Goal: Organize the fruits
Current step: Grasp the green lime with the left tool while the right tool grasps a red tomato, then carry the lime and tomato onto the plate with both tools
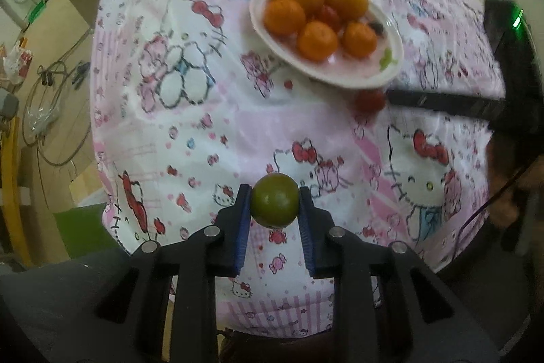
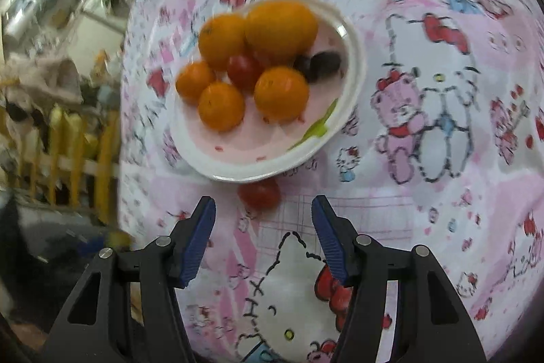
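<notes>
My left gripper (image 1: 274, 200) is shut on a green round fruit (image 1: 274, 201) and holds it above the cloth, near side of the table. A white plate (image 1: 374, 75) holds several oranges (image 1: 318, 40), a red tomato (image 1: 329, 16) and dark fruit. A loose red tomato (image 1: 369, 100) lies on the cloth just by the plate's near rim. In the right wrist view my right gripper (image 2: 263, 210) is open, its fingers either side of that red tomato (image 2: 259, 194), just short of it. The plate (image 2: 353, 63) with oranges (image 2: 281, 92) lies beyond it.
The table is covered by a pink and white Hello Kitty cloth (image 1: 204, 131). The right gripper's black finger (image 1: 442, 101) reaches in from the right in the left wrist view. Clutter, a yellow fence (image 2: 78, 155) and cables lie beyond the table's left edge.
</notes>
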Demonstrator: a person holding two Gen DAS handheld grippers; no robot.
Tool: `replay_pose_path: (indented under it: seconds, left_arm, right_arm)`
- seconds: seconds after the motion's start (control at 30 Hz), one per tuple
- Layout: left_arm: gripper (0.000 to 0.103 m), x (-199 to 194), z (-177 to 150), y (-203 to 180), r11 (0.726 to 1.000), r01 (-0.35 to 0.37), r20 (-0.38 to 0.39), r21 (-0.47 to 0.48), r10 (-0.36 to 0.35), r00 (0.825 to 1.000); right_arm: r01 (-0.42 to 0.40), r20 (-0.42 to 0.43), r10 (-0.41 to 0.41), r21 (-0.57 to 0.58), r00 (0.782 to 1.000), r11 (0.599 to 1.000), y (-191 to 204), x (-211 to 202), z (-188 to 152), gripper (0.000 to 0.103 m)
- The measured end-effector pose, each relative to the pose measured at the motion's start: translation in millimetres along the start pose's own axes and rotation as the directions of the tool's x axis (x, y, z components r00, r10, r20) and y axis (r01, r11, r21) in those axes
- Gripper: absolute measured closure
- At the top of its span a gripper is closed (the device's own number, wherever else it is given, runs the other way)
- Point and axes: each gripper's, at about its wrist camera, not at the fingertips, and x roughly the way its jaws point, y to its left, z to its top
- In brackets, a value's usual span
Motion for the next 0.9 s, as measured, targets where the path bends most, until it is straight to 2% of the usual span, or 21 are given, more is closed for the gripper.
replay_pose_path:
  seconds: [0.13, 0.2, 0.27, 0.4, 0.6, 0.9]
  left_arm:
    - [0.08, -2.5, 1.6, 1.6, 1.0, 0.0, 0.019, -0.01, 0.0, 1.0]
    - [0.08, -3.3, 0.8, 1.9, 1.0, 0.007, 0.022, -0.016, -0.006, 1.0]
    - [0.08, -3.5, 2.5, 1.5, 1.0, 0.005, 0.024, -0.017, -0.005, 1.0]
    - [0.08, -4.7, 8.0, 0.3, 1.0, 0.004, 0.028, -0.022, -0.003, 1.0]
    - [0.08, -6.4, 19.6, -10.3, 1.0, 0.009, 0.035, -0.015, -0.009, 0.999]
    - [0.08, -6.5, 56.2, -48.1, 0.999, 0.023, 0.062, 0.045, -0.026, 0.998]
  right_arm:
    - [0.056, -0.015, -0.057, -0.064, 0.998, 0.996, 12.6, 20.1, -1.0, 0.053]
    - [0.07, -0.022, -0.072, -0.084, 0.997, 0.994, 16.1, 27.6, 0.2, 0.066]
    - [0.092, -0.017, -0.095, -0.109, 0.995, 0.99, 19.3, 31.0, 2.3, 0.07]
    - [0.097, -0.017, -0.1, -0.124, 0.995, 0.988, 20.7, 30.9, 3.4, 0.07]
    - [0.049, -0.021, -0.052, -0.115, 0.998, 0.992, 14.6, 17.2, -5.1, 0.071]
    - [0.011, 0.068, -0.01, -0.016, 0.998, 1.0, -19.8, -34.3, -13.9, 0.071]
